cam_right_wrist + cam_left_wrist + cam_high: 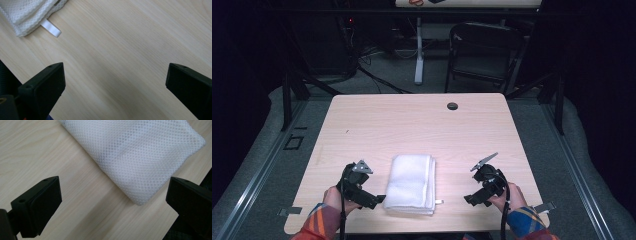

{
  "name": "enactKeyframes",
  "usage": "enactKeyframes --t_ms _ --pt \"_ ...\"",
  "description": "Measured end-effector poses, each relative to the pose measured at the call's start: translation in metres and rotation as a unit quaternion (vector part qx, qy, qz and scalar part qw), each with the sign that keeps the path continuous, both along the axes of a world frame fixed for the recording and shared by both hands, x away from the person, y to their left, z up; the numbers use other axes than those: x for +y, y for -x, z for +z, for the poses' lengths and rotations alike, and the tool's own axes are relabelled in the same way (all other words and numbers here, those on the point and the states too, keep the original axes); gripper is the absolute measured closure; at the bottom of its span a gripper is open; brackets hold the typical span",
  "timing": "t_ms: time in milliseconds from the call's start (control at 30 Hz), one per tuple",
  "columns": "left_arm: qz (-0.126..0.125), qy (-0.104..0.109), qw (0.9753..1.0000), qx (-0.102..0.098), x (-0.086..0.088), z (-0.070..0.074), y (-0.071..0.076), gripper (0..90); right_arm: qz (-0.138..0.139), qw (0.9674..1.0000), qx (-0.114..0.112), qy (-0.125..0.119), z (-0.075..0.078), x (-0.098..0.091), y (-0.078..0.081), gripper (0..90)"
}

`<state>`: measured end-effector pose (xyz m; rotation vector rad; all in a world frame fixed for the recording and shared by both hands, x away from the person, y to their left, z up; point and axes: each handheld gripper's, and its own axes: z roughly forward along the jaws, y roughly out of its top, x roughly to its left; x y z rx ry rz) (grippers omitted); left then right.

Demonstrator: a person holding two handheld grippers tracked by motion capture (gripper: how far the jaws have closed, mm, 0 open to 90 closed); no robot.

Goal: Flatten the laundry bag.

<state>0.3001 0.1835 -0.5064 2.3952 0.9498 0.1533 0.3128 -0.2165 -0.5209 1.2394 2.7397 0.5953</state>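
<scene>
On the bench (362, 120): folded white mesh cloth (411, 184) | left hand-held gripper (376, 200) jaws apart, beside cloth | right hand-held gripper (473, 199) jaws apart, empty

We count one folded white mesh cloth (411, 186) on the surface (412, 125), with one small white tag (51, 28) at its edge. We count two hand-held grippers, a left hand-held gripper (373, 200) and a right hand-held gripper (474, 198). We count one round hole (452, 106) in the surface, and one dark folding chair (484, 55) behind it.
</scene>
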Motion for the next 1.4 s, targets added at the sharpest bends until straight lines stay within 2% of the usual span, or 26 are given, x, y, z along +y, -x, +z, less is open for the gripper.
enactKeyframes --t_ms 100,133,167,200,233,300,367,400,433,467,500,600,800,833,967,1133,1167,1200,1267,1333,1400 --pt "-0.012 0.004 0.9999 0.004 -0.004 -0.002 -0.001 0.1 -0.001 1.0000 0.004 -0.005 0.001 0.005 0.000 2.4" --pt "-0.015 0.006 0.9999 0.006 -0.006 -0.002 -0.001 0.1 0.000 0.9998 0.009 -0.015 0.001 0.006 0.000 2.4" --pt "-0.026 0.006 0.9996 0.006 -0.008 -0.002 -0.002 0.1 0.000 0.9998 0.009 -0.015 0.001 0.007 0.000 2.5" --pt "-0.026 0.006 0.9996 0.006 -0.008 -0.002 -0.002 0.2 -0.004 0.9998 0.008 -0.016 0.001 0.008 0.000 2.6" --pt "-0.034 0.008 0.9994 0.004 -0.013 -0.003 -0.002 0.1 -0.008 0.9997 0.006 -0.024 0.000 0.009 0.000 2.6" --pt "-0.046 0.007 0.9989 0.001 -0.019 -0.003 -0.002 0.6 -0.002 0.9999 0.009 -0.014 0.001 0.010 -0.002 2.6" --pt "-0.051 0.006 0.9987 -0.002 -0.023 -0.003 0.000 1.0 -0.003 0.9998 0.008 -0.020 0.001 0.013 -0.002 2.7" --pt "-0.055 0.009 0.9985 -0.002 -0.024 -0.003 0.001 1.1 0.004 0.9999 0.009 -0.012 0.002 0.014 -0.003 2.9" --pt "-0.057 0.011 0.9983 -0.004 -0.026 -0.003 0.002 1.2 -0.003 0.9996 0.006 -0.026 0.001 0.016 -0.002 2.9" --pt "-0.057 0.011 0.9983 -0.004 -0.026 -0.003 0.002 1.1 -0.003 0.9996 0.006 -0.026 0.001 0.016 -0.002 2.9" --pt "-0.063 0.013 0.9979 -0.008 -0.029 -0.002 0.005 1.0 0.007 0.9998 0.006 -0.018 0.001 0.020 -0.003 2.9" --pt "-0.075 0.012 0.9970 -0.016 -0.037 -0.001 0.008 1.3 0.016 0.9997 0.006 -0.016 0.000 0.025 -0.003 2.9" --pt "-0.089 0.007 0.9958 -0.020 -0.048 -0.006 0.012 2.5 0.025 0.9996 0.001 -0.015 0.002 0.030 -0.004 2.4" --pt "-0.088 0.006 0.9956 -0.031 -0.050 -0.006 0.013 4.3 0.028 0.9994 0.004 -0.019 0.002 0.032 -0.005 2.4" --pt "-0.091 0.009 0.9951 -0.036 -0.054 -0.007 0.013 6.8 0.027 0.9994 0.001 -0.021 0.001 0.036 -0.005 2.4" --pt "-0.118 0.007 0.9925 -0.031 -0.066 -0.011 0.013 10.4 0.036 0.9991 0.005 -0.021 0.002 0.041 -0.006 2.6" --pt "-0.118 0.007 0.9923 -0.035 -0.069 -0.012 0.014 10.9 0.036 0.9992 0.005 -0.019 0.002 0.042 -0.006 2.7" --pt "-0.124 0.006 0.9917 -0.035 -0.072 -0.013 0.015 11.9 0.036 0.9990 0.008 -0.027 0.001 0.043 -0.006 2.8" --pt "-0.135 0.000 0.9901 -0.035 -0.078 -0.014 0.016 13.6 0.039 0.9991 0.010 -0.016 0.000 0.044 -0.007 2.9" --pt "-0.142 -0.004 0.9891 -0.036 -0.083 -0.015 0.016 14.5 0.038 0.9989 0.014 -0.026 -0.002 0.044 -0.006 3.0" --pt "-0.147 -0.008 0.9884 -0.035 -0.088 -0.017 0.016 15.5 0.040 0.9988 0.017 -0.021 -0.001 0.043 -0.005 3.2"
